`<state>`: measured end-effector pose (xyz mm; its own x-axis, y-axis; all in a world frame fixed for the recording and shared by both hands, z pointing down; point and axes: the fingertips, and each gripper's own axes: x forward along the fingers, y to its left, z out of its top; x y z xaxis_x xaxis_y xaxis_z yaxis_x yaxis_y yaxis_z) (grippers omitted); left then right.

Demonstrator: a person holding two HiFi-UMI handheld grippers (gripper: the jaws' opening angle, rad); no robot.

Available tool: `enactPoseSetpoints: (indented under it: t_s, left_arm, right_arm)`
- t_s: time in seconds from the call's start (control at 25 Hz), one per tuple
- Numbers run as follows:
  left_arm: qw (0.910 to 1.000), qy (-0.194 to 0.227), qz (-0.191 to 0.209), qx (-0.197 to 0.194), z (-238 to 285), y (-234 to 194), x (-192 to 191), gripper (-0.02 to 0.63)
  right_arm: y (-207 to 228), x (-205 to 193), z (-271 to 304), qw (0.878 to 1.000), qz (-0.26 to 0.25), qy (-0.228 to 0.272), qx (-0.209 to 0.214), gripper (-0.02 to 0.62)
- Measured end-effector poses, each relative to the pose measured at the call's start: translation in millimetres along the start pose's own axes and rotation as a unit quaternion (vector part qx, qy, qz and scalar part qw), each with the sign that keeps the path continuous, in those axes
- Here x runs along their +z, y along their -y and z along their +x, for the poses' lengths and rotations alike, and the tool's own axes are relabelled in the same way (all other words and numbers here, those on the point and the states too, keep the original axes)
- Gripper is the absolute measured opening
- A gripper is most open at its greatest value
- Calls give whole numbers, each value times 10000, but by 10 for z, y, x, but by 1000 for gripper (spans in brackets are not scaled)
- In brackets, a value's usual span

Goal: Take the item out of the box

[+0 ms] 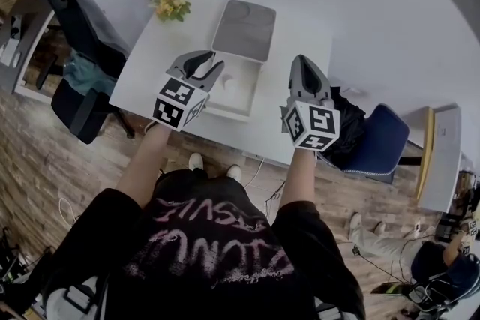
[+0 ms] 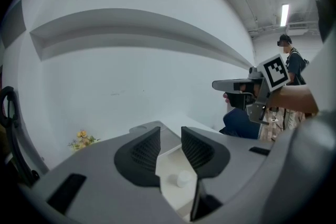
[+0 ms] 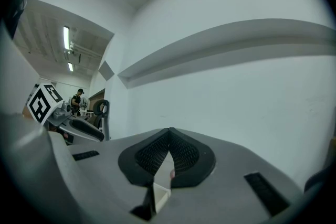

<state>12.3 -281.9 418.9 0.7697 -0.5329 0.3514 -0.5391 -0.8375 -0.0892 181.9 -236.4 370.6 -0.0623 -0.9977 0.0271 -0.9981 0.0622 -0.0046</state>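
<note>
Left gripper hovers over the open box at the middle of the head view, jaws parted to a moderate gap and nothing between the pads. Right gripper sits to the box's right, above the white table, jaws together. Inside the box lies the item, small, white and round, on the tray floor. The grey lid is folded back towards the top of the frame, and a bunch of flowers marks the table's upper left corner.

Over to the left gripper view: the left gripper looks down past its spread jaws, and there's the item, low in the gap and clear of both pads, on the white inside of the box. The right gripper shows at right.

Right gripper view now: the right gripper has its tips meeting and grips nothing. A white corner peeks out below them; I can't tell what it belongs to. The left gripper is at far left.
</note>
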Motion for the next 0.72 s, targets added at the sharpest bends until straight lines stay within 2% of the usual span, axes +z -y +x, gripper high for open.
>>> enactPoseSetpoints:
  t_s: [0.32,0.56,0.72]
  left_arm:
    - [9953,-839,169,-446,312,217,-509,124]
    - [9849,-1522,320,-755,554,369,-974,131]
    - [9802,-1769,366,-812,673,396,-1112,138]
  right_arm:
    - [44,-1,-55,9999,-101,-53,-16,8]
    - [138,-103,-127,9997,-98,-176,-123,8]
    - [154,-192,-158,9994,-133,-278,-138,6]
